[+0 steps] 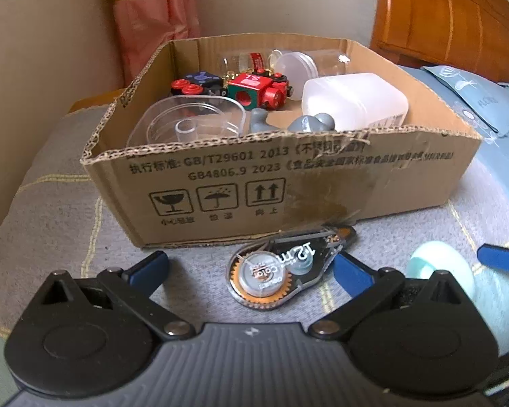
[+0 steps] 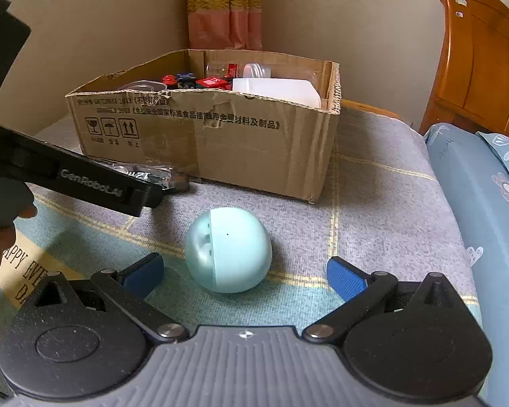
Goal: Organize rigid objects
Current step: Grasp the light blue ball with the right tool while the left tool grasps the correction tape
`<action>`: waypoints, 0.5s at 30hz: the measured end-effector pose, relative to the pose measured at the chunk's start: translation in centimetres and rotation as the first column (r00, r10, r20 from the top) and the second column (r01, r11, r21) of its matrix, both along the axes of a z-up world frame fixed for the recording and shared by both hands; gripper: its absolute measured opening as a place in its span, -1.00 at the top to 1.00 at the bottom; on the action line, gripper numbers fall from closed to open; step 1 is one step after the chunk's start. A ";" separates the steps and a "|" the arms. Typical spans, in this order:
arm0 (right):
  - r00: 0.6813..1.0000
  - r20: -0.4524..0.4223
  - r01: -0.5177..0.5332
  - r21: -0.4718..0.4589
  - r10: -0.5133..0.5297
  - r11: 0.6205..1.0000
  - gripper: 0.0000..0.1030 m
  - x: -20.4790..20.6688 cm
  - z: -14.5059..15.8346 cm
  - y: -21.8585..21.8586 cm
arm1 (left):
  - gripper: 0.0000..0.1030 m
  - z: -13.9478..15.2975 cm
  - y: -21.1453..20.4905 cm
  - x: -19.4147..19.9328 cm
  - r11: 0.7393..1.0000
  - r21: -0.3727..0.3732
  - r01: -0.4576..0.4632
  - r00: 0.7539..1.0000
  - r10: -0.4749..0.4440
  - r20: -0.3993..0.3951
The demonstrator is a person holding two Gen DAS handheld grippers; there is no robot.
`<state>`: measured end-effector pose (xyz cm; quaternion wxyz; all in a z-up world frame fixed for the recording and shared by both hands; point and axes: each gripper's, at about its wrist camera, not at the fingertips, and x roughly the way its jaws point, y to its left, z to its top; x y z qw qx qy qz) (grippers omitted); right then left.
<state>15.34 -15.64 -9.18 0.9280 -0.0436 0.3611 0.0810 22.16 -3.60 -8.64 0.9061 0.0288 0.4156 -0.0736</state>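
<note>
Both claws gape empty: left gripper (image 1: 251,268) straddles the tape dispenser (image 1: 281,268), right gripper (image 2: 244,271) frames the egg-shaped case (image 2: 229,251). Beyond sits the box (image 1: 288,183). The rounded case could squirt out if pinched off-centre.

My left hand-held gripper (image 1: 251,266) has a ribbed grey body with a small four-point star mark at its front edge. Two black teardrop-shaped plates flank it, each with a round raised disc and a triangular cut-out. Black link arms on silver pivot screws carry fingers with blue textured pads (image 1: 351,271). My right hand-held gripper (image 2: 244,271) is built the same. Seen from the right wrist, the left one's black side bar reads "GenRobot.AI" in pale letters.
</note>
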 end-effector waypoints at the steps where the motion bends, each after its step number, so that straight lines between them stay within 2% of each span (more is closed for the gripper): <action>1: 1.000 0.000 -0.002 0.000 0.002 1.000 -1.00 0.0 0.0 0.1 | -0.98 0.0 -0.3 -0.1 1.000 -0.004 0.000 1.000 0.000 -0.005; 5: 1.000 0.002 -0.010 0.001 0.010 1.000 -1.00 0.1 0.0 0.1 | -0.99 0.0 -1.5 -0.3 0.999 0.011 0.045 0.999 -0.045 0.006; 8: 1.000 0.003 -0.017 0.001 0.017 1.000 -1.00 0.1 0.0 0.0 | -0.99 0.0 -0.6 -0.3 0.999 0.006 0.053 0.999 -0.053 0.003; 15: 1.000 0.006 -0.023 0.001 0.023 1.000 -1.00 0.0 0.0 0.0 | -0.99 0.1 4.2 -0.8 0.999 0.006 -0.044 0.999 0.044 -0.010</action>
